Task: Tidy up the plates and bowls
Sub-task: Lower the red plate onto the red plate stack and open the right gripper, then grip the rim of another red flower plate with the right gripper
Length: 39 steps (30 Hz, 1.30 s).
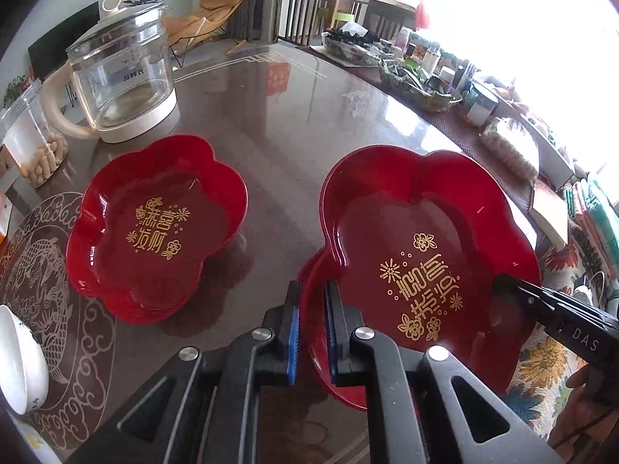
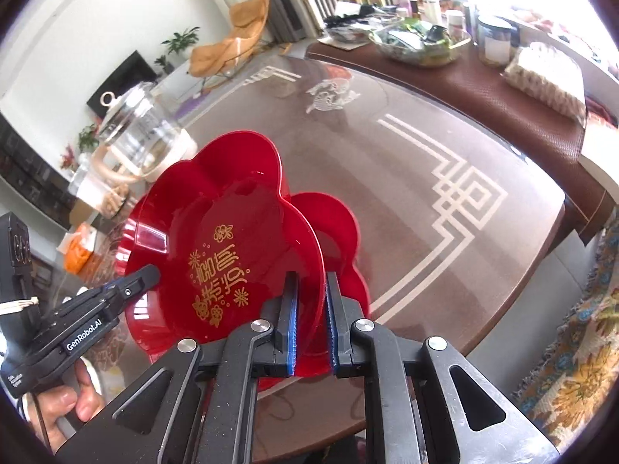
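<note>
Both claws, left (image 1: 312, 332) and right (image 2: 312, 328), clamped on near plate (image 1: 425, 239) rims; keep level, stack onto left plate (image 1: 154, 228).

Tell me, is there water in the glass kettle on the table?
No, the glass kettle looks empty in the left wrist view; its clear walls show no water line above the cream base.

Plates (image 1: 425, 232) and (image 1: 154, 232): glossy red, gold characters with flower and starburst motifs at centre. Table (image 1: 294, 116): brown under glass, white key-fret border, dragon and cloud scrollwork. Kettle (image 1: 123, 77): clear body, cream base, handle and knob. Bowl (image 1: 19, 355): white. Gripper (image 1: 311, 332) fingers black, pads (image 1: 293, 332) blue. Cloth (image 2: 572, 367): yellow-and-blue floral.
</note>
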Available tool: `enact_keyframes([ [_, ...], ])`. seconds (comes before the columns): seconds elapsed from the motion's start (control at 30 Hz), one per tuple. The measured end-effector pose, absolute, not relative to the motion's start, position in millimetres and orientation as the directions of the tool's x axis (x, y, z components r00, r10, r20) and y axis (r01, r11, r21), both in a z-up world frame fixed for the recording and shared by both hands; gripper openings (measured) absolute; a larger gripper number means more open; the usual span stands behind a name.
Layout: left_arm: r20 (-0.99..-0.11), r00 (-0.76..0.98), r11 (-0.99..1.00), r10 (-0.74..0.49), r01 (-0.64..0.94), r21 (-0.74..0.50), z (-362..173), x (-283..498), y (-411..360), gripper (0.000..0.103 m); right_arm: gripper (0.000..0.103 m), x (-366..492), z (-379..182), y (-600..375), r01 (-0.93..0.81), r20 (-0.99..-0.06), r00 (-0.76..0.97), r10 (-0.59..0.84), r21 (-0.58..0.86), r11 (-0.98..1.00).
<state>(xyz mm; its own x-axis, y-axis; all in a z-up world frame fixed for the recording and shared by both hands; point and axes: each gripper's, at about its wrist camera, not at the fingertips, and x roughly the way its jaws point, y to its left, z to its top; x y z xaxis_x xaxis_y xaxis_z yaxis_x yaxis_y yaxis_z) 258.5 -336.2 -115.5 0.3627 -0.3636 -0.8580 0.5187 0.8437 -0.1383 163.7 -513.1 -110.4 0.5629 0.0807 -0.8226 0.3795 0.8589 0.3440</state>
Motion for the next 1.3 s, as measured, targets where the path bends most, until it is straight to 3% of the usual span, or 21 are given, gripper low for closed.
enact_keyframes([
  [0.2, -0.867, 0.374, 0.844, -0.331, 0.528, -0.094, -119.7, 254.3, -341.4, 0.012, 0.023, 153.4, -128.6, -514.3, 0.393, -0.823, 0.561, 0.091, 0.361, 0.846],
  [0.27, -0.868, 0.379, 0.848, -0.322, 0.523, -0.086, -116.5, 254.7, -339.6, 0.013, 0.042, 153.9, -127.3, -512.4, 0.385, -0.815, 0.572, 0.091, 0.365, 0.848],
  [0.37, -0.848, 0.419, 0.865, -0.325, 0.495, -0.088, -106.3, 256.5, -328.6, 0.014, 0.058, 152.6, -119.5, -507.4, 0.388, -0.811, 0.584, 0.043, 0.325, 0.862],
  [0.5, -0.828, 0.444, 0.877, -0.343, 0.467, -0.114, -89.9, 256.8, -309.1, 0.015, 0.064, 150.2, -106.4, -505.9, 0.392, -0.800, 0.599, -0.041, 0.248, 0.886],
  [0.67, -0.791, 0.466, 0.870, -0.398, 0.466, -0.163, -72.0, 235.8, -273.3, 0.015, 0.064, 139.8, -87.4, -501.6, 0.406, -0.781, 0.608, -0.142, 0.152, 0.901],
  [0.8, -0.711, 0.554, 0.869, -0.433, 0.466, -0.166, -57.3, 194.8, -229.4, 0.015, 0.065, 110.0, -51.9, -471.8, 0.373, -0.675, 0.704, -0.223, 0.083, 0.924],
  [0.87, -0.658, 0.630, 0.889, -0.412, 0.435, -0.140, -51.4, 171.8, -206.6, 0.015, 0.075, 87.6, -34.1, -448.6, 0.361, -0.585, 0.765, -0.269, 0.044, 0.931],
  [1.0, -0.572, 0.703, 0.902, -0.422, 0.390, -0.186, -44.3, 140.5, -162.1, 0.015, 0.079, 58.0, -19.5, -402.4, 0.320, -0.485, 0.831, -0.272, 0.017, 0.947],
  [1.03, -0.558, 0.705, 0.896, -0.438, 0.392, -0.208, -43.5, 137.2, -152.3, 0.019, 0.079, 56.4, -20.7, -393.7, 0.301, -0.494, 0.833, -0.250, 0.025, 0.953],
  [1.07, -0.548, 0.706, 0.892, -0.448, 0.394, -0.221, -43.2, 134.7, -143.7, 0.047, 0.079, 57.4, -23.3, -385.1, 0.283, -0.511, 0.829, -0.226, 0.036, 0.959],
  [1.1, -0.544, 0.704, 0.889, -0.456, 0.394, -0.236, -42.7, 133.9, -136.9, 0.103, 0.079, 59.2, -27.1, -377.4, 0.262, -0.534, 0.822, -0.196, 0.050, 0.964],
  [1.13, -0.525, 0.705, 0.879, -0.477, 0.397, -0.266, -43.4, 132.7, -128.7, 0.100, 0.079, 60.9, -30.8, -370.7, 0.242, -0.553, 0.817, -0.165, 0.070, 0.968],
  [1.2, -0.507, 0.705, 0.868, -0.496, 0.396, -0.299, -45.4, 130.3, -115.7, 0.103, 0.079, 63.2, -37.9, -358.4, 0.206, -0.571, 0.814, -0.105, 0.116, 0.972],
  [1.3, -0.561, 0.688, 0.888, -0.460, 0.366, -0.280, -47.9, 135.0, -107.2, 0.103, 0.079, 66.9, -44.4, -340.6, 0.170, -0.585, 0.809, -0.063, 0.130, 0.977],
])
